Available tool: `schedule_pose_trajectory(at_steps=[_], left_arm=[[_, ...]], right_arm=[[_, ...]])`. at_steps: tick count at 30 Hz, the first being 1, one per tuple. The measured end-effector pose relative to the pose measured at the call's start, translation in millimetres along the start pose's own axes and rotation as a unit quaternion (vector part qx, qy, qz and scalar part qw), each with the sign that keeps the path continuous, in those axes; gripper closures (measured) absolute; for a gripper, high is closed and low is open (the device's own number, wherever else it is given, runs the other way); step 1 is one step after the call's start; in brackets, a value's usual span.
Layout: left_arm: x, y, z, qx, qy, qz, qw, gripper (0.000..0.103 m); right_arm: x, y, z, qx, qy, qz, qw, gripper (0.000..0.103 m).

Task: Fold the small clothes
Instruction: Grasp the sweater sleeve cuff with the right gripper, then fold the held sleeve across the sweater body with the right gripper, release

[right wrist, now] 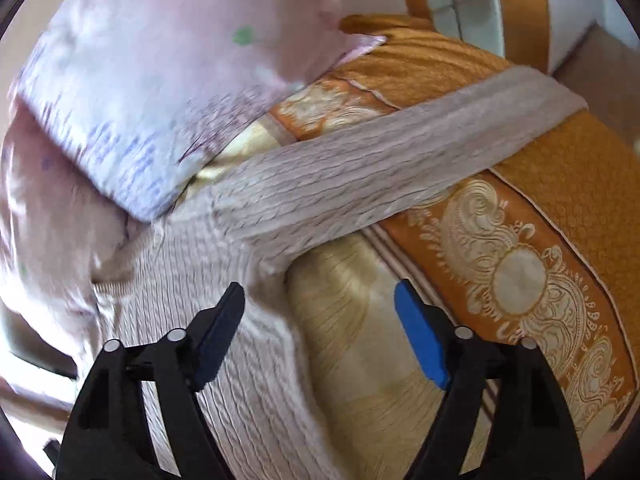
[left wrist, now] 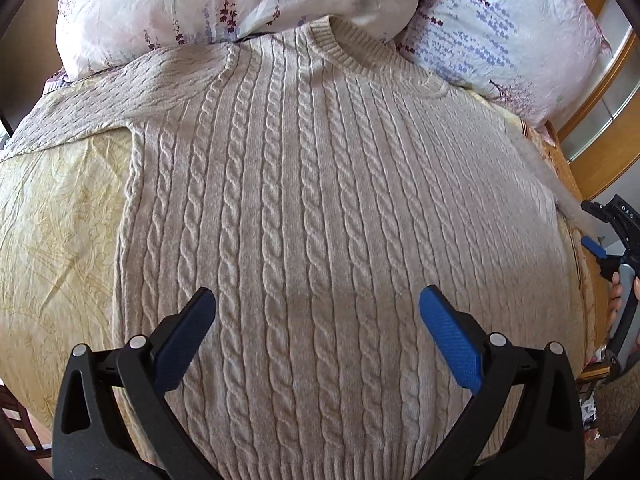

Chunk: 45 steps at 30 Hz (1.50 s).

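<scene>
A beige cable-knit sweater (left wrist: pixel 320 200) lies flat, front up, on the bed, its collar (left wrist: pixel 344 44) tucked against the pillows. One sleeve (left wrist: pixel 100 100) stretches out to the left. My left gripper (left wrist: pixel 318 300) hangs open over the lower body of the sweater, nothing between its blue pads. In the blurred right wrist view, my right gripper (right wrist: pixel 320 292) is open above the sweater's side edge (right wrist: pixel 248 360), just below the armpit. The other sleeve (right wrist: pixel 380 160) runs off to the upper right over the bed's edge. The right gripper (left wrist: pixel 592 226) also shows at the far right of the left wrist view.
Two floral pillows (left wrist: pixel 220 0) (left wrist: pixel 500 32) crowd the head of the bed above the collar. A pale yellow bedspread (left wrist: pixel 52 220) with an orange patterned border (right wrist: pixel 520 280) lies under the sweater. Wooden furniture (left wrist: pixel 600 140) stands close on the right. A hand (left wrist: pixel 618 296) grips the right tool.
</scene>
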State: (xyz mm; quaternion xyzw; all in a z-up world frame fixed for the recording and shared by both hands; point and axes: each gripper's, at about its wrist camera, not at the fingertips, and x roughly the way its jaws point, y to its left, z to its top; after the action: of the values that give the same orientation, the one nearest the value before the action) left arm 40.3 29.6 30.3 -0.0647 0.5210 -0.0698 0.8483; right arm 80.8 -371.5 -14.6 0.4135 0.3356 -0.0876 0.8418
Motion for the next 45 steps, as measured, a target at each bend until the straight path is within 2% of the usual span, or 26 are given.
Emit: schedule_pose_trajectory(at_steps=[3,5,9,11,14,18,22,24,26,30,35,37,40,43,45], left_arm=[[2.1,4.4,9.2,-0.001,-0.007,0.009,0.9999,0.002],[3.3,8.4,14.7,-0.010,-0.012,0.001,0.9999,0.002],[5.9,13.3,27.7,-0.026,-0.027,-0.007,0.9993,0.002],[7.1,15.4,33.5,-0.031,-0.034,-0.008,0.9989,0.002],[9.6,17.9,39.9,-0.041,-0.040,-0.022,0.9981,0.002],[15.7,18.4,46.3,-0.044,-0.038,-0.020,0.9981,0.002],[19.9,22.6,50.1,-0.052,-0.037,-0.015,0.9979,0.002],[22.0,26.1,51.9,-0.060,-0.036,-0.019,0.9974,0.002],[24.0,29.0,52.8,-0.066,-0.038,-0.028,0.9967,0.002],[23.6,32.6,55.6,-0.073,-0.049,-0.043,0.9952,0.002],[21.4,33.0,59.3,-0.074,-0.074,-0.061,0.9926,0.002],[18.2,33.1,59.5,-0.071,-0.093,-0.067,0.9908,0.002],[12.6,35.6,60.3,-0.068,-0.114,-0.065,0.9891,0.002],[9.2,43.9,62.6,-0.077,-0.122,-0.054,0.9881,0.002],[5.9,54.2,64.1,-0.092,-0.131,-0.047,0.9861,0.002]], right_arm=[[2.7,-45.7,26.0,0.125,-0.018,0.033,0.991,0.042],[4.5,-65.2,37.9,0.166,-0.026,0.033,0.985,0.052],[9.9,-77.6,50.3,0.189,-0.034,0.029,0.981,0.060],[12.5,-83.7,54.1,0.199,-0.037,0.032,0.979,0.067],[14.5,-87.7,61.1,0.211,-0.047,0.032,0.976,0.070],[14.1,-94.5,70.0,0.226,-0.068,0.023,0.972,0.074],[13.6,-106.0,75.4,0.230,-0.088,0.014,0.969,0.091],[15.7,-107.2,77.4,0.223,-0.092,0.016,0.970,0.094],[12.5,-101.7,78.4,0.208,-0.103,0.028,0.972,0.094],[-6.5,-67.6,82.7,0.147,-0.134,0.106,0.974,0.094],[-21.4,12.5,71.2,0.026,-0.105,0.231,0.967,0.094],[-14.6,57.2,53.6,-0.042,-0.072,0.260,0.962,0.094],[18.8,113.8,12.2,-0.126,0.004,0.270,0.955,0.094],[73.9,151.1,-42.1,-0.193,0.103,0.228,0.949,0.094],[99.7,163.0,-74.2,-0.231,0.148,0.192,0.942,0.094]])
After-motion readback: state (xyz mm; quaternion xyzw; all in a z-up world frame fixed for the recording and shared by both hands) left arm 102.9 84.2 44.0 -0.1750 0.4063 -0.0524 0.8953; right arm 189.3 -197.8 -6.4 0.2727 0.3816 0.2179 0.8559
